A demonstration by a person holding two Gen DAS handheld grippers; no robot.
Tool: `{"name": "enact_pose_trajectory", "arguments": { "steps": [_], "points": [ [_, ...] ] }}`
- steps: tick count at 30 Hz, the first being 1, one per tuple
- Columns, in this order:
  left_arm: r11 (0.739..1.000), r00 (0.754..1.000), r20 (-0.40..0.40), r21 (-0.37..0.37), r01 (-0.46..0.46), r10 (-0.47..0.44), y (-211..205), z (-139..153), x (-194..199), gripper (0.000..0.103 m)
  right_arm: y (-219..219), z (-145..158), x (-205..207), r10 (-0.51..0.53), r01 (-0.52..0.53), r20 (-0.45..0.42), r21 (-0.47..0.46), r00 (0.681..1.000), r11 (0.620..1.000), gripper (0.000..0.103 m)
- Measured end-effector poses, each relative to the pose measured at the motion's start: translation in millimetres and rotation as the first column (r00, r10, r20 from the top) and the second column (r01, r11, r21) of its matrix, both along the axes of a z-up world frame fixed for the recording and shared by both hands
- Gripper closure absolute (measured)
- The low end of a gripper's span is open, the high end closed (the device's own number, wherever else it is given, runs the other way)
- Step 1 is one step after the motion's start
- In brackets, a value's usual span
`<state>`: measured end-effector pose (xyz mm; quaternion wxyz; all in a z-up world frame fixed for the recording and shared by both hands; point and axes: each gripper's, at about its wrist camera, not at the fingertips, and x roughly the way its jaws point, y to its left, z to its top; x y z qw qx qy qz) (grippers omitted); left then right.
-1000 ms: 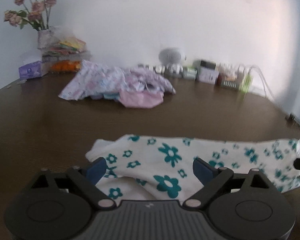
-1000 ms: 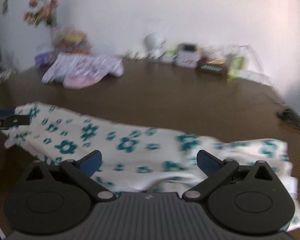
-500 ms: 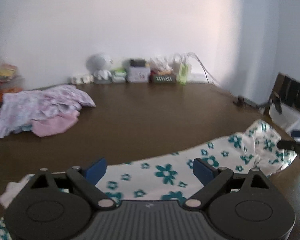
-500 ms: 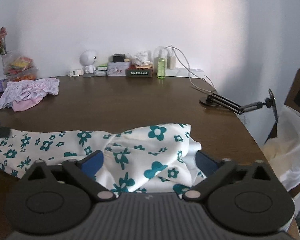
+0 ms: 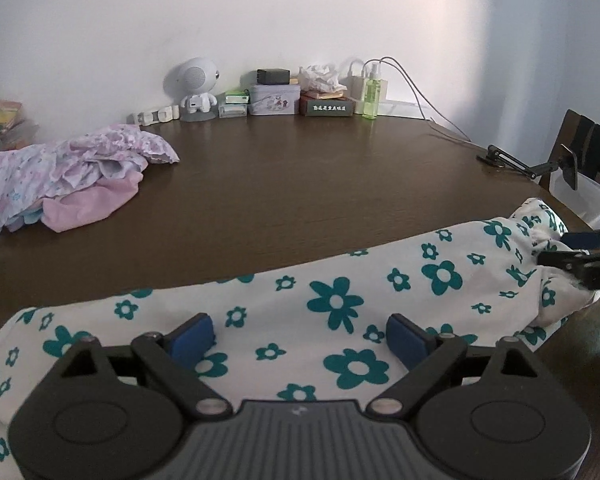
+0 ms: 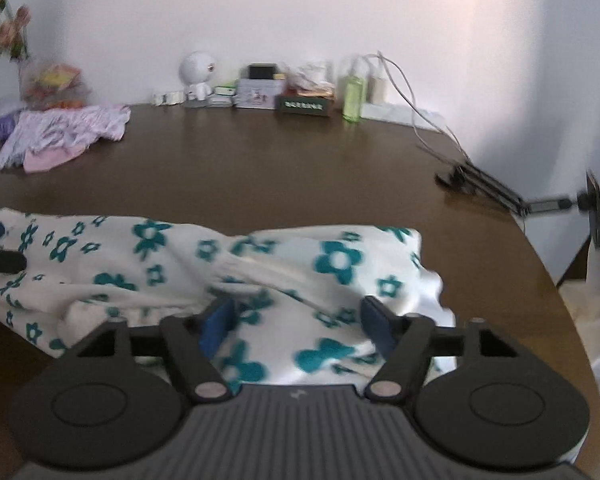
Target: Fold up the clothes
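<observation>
**Floral garment, both grippers low over it**

Left gripper [image 5: 300,334] spread, released, above white teal-flowered cloth garment [image 5: 340,300]. Right gripper [image 6: 296,322] closing, cloth between pads, not yet pinched. Garment on brown wooden table [image 5: 300,184]; pink clothes pile [image 5: 72,176] at 10 o'clock.

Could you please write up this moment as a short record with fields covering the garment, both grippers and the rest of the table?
garment: white cloth with teal flowers, stretched along the near edge of the brown table
left gripper: open, fingers apart over one end of the cloth, not pinching it
right gripper: closing, bunched cloth between its fingers, not yet pinched
other laundry: pink and lilac pile, far left
back edge: small white robot figure, tins, green bottle
right side: black phone stand
</observation>
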<state>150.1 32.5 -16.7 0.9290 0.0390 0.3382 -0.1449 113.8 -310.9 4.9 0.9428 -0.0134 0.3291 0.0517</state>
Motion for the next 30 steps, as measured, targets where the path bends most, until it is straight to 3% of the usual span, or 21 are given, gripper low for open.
{"name": "enact_pose_trajectory", "arguments": {
  "steps": [7,10,14,18,20,23,30],
  "points": [
    [1.0,1.0,0.015,0.0,0.0,0.0,0,-2,-1,0.009,-20,-3,-2,-0.019,0.02,-0.009,0.049,1.0,0.999,0.023],
    [1.0,1.0,0.013,0.003,0.003,-0.003,0,-2,-1,0.009,-11,10,-14,-0.008,0.006,0.07,0.031,0.998,0.999,0.024],
    [1.0,1.0,0.013,0.006,0.003,-0.003,-1,-1,-1,0.009,26,31,-41,0.209,-0.213,0.173,0.006,0.963,0.977,0.029],
    [1.0,1.0,0.015,0.005,0.003,-0.003,-1,-2,-1,0.009,73,25,-52,0.402,-0.379,0.109,-0.188,0.909,0.906,0.051],
    [1.0,1.0,0.015,0.004,0.004,-0.004,-1,-2,-2,0.009,84,15,-49,0.433,-0.407,0.056,-0.256,0.9,0.877,0.077],
    [1.0,1.0,0.015,0.003,0.007,-0.007,0,-2,-2,0.009,96,3,-46,0.461,-0.437,-0.013,-0.343,0.887,0.832,0.098],
    [1.0,1.0,0.017,-0.004,0.013,-0.013,1,-2,-2,0.009,77,1,-53,0.452,-0.433,-0.061,-0.429,0.89,0.793,0.1]
  ]
}}
